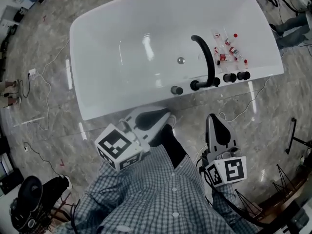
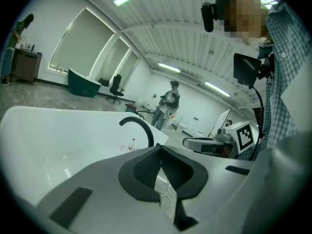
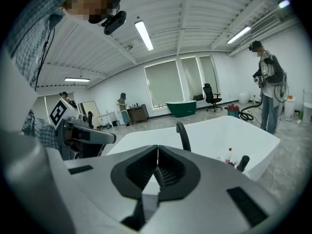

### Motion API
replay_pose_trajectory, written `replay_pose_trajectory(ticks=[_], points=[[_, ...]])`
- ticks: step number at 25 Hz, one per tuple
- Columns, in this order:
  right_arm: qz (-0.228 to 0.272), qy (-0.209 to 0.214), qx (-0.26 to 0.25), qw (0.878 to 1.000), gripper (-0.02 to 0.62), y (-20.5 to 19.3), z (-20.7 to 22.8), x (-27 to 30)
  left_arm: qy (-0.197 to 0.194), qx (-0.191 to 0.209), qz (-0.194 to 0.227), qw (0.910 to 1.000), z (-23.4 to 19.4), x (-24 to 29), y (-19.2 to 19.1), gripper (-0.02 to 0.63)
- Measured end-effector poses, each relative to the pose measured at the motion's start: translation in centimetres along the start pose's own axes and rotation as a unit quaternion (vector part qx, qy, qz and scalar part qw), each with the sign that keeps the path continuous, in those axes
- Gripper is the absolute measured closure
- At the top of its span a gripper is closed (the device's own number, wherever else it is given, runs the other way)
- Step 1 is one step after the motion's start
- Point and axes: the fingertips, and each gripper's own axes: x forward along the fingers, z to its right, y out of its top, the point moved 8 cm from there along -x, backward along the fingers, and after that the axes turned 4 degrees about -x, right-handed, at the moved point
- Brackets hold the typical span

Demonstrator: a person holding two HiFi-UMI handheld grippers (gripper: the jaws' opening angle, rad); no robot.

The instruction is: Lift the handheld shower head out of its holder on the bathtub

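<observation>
A white bathtub (image 1: 112, 48) fills the upper head view. On its near rim stands a black arched spout (image 1: 206, 57), with black round fittings beside it (image 1: 176, 90) (image 1: 236, 76). Which of them is the handheld shower head I cannot tell. My left gripper (image 1: 163, 120) is shut and empty, just short of the tub's near wall. My right gripper (image 1: 213, 121) is also shut with nothing in it, below the spout and apart from the tub. The left gripper view shows the spout (image 2: 140, 128) beyond the closed jaws. In the right gripper view I see the spout (image 3: 183, 135) and a black upright fitting (image 3: 242, 163).
Several small red-capped bottles (image 1: 227, 47) lie on the tub's right rim. A drain (image 1: 181, 60) sits in the tub floor. Cables (image 1: 41, 79) trail over the marble floor on the left. A person (image 3: 267, 89) stands by the tub's far end, and a green tub (image 3: 181, 107) is far off.
</observation>
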Motion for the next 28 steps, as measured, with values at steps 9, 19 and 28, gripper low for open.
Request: replay_pose_trajectory(ticks=[9,19,28], points=[[-0.025,-0.023,0.02,0.999,0.578,-3.7,0.1,5.2,-0.018,0.028,-0.04,0.9986,-5.6,1.4,-2.3,0.597],[-0.054,-0.044,0.03,0.997,0.578,-8.8,0.0,7.0,-0.03,0.047,-0.061,0.9966,-9.5,2.9,-7.4,0.597],[-0.072,-0.042,0.034,0.996,0.578,-12.1,-0.5,8.4,-0.024,0.081,-0.064,0.9944,-12.9,5.9,-10.6,0.597]])
